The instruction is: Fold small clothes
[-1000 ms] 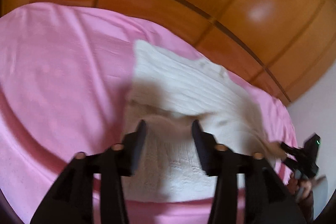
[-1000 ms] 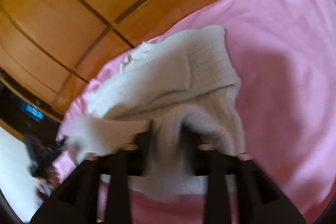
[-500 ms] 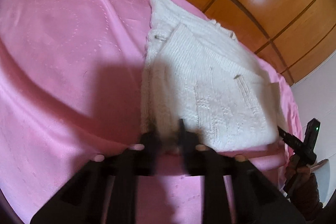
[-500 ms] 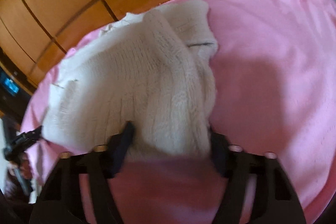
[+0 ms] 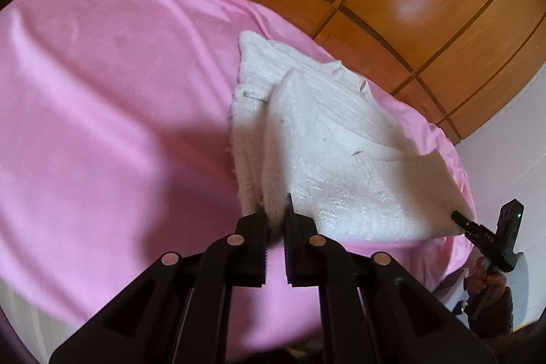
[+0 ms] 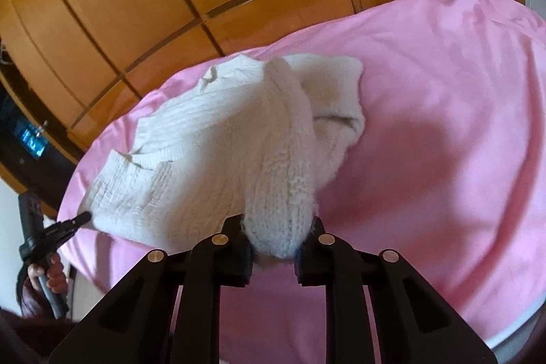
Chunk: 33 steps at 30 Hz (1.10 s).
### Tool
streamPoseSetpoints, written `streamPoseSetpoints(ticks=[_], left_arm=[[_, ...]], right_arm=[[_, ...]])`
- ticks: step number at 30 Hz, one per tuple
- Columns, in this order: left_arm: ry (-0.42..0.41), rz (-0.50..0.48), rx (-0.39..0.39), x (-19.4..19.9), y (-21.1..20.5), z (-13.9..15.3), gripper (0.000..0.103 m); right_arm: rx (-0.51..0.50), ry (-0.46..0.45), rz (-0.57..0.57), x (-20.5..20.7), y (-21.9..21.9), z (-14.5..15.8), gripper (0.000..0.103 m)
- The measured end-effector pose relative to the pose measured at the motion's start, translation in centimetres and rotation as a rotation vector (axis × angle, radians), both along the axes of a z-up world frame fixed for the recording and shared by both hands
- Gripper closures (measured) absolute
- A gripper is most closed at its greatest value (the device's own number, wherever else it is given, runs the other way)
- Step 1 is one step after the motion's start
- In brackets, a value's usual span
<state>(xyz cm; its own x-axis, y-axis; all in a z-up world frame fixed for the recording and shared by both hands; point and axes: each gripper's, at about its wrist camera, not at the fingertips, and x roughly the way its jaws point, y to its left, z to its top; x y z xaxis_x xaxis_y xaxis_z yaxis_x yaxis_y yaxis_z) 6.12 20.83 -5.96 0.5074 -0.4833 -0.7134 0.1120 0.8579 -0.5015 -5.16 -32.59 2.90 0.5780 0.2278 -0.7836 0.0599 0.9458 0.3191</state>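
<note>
While the pink bedsheet (image 5: 102, 111) is serving as the folding surface, the white knitted sweater (image 5: 327, 152) is lying towards its far side, both near corners pinched: left gripper (image 5: 274, 220) and right gripper (image 6: 278, 234), jaws just closing, are clamping fabric, probably readying a fold.

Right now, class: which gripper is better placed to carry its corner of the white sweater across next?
Left, narrowly. Both are clamped, but the left gripper pinches a thin edge of the white sweater; the right gripper holds a bulky roll.
</note>
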Motion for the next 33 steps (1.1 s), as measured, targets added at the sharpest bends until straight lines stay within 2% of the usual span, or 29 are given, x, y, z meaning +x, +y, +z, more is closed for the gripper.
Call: streamPoseSetpoints(ticks=[3,6,8,9,10,12,15,19,21,23,25,26,27,28,30,33], left_arm=[[0.057,0.001,-0.017,-3.5,0.7,-1.2,0.097],[0.098,-0.003,0.026,-5.1,0.2,-2.5,0.096],[0.079,0.012,0.074,-5.3,-0.2,-2.2,0.089],[0.052,0.030,0.112,-5.0,-0.3,-1.6,0.086],[0.024,0.033,0.111,-4.8,-0.3,-0.9,0.086],[-0.055,0.033,0.097,-4.7,-0.1,1.0,0.086],[-0.126,-0.034,0.074,-3.6,-1.5,2.6,0.086],[-0.122,-0.177,0.098,-1.1,-6.1,1.9,0.082],[-0.098,-0.224,0.129,-0.3,-7.7,0.9,0.076],[-0.055,-0.251,0.175,0.9,-9.4,-0.6,0.074],[-0.011,-0.270,0.187,1.6,-10.0,-2.1,0.076],[-0.009,-0.268,0.191,1.6,-10.2,-2.7,0.081],[-0.020,-0.268,0.196,1.4,-10.2,-2.8,0.094],[-0.037,-0.262,0.190,1.2,-9.9,-2.6,0.099],[-0.060,-0.229,0.156,0.6,-9.2,-2.1,0.100],[-0.133,-0.178,0.115,-0.7,-7.9,0.4,0.100]], right_arm=[[0.008,0.076,-0.015,-2.9,-1.2,-1.5,0.086],[0.017,0.128,-0.015,-4.3,-1.8,-3.0,0.086],[-0.006,0.130,-0.019,-4.2,-1.8,-3.1,0.080],[-0.019,0.119,-0.026,-4.2,-1.9,-2.8,0.073],[-0.037,0.103,-0.038,-4.1,-2.0,-2.2,0.060],[-0.094,0.033,-0.066,-3.7,-2.1,-0.3,0.048],[-0.126,-0.049,-0.031,-2.5,-0.5,1.5,0.048],[-0.118,-0.034,0.086,1.0,3.9,-0.1,0.048],[-0.135,-0.007,0.144,2.9,6.4,-1.8,0.052],[-0.153,0.030,0.169,4.3,7.8,-3.7,0.057],[-0.194,0.080,0.198,5.5,9.1,-5.9,0.074],[-0.215,0.091,0.210,5.7,9.4,-6.6,0.077],[-0.226,0.087,0.217,5.7,9.6,-7.0,0.087],[-0.214,0.084,0.222,5.5,9.5,-6.9,0.098],[-0.211,0.070,0.218,4.9,9.1,-6.1,0.099],[-0.184,0.011,0.202,4.2,8.5,-3.7,0.100]])
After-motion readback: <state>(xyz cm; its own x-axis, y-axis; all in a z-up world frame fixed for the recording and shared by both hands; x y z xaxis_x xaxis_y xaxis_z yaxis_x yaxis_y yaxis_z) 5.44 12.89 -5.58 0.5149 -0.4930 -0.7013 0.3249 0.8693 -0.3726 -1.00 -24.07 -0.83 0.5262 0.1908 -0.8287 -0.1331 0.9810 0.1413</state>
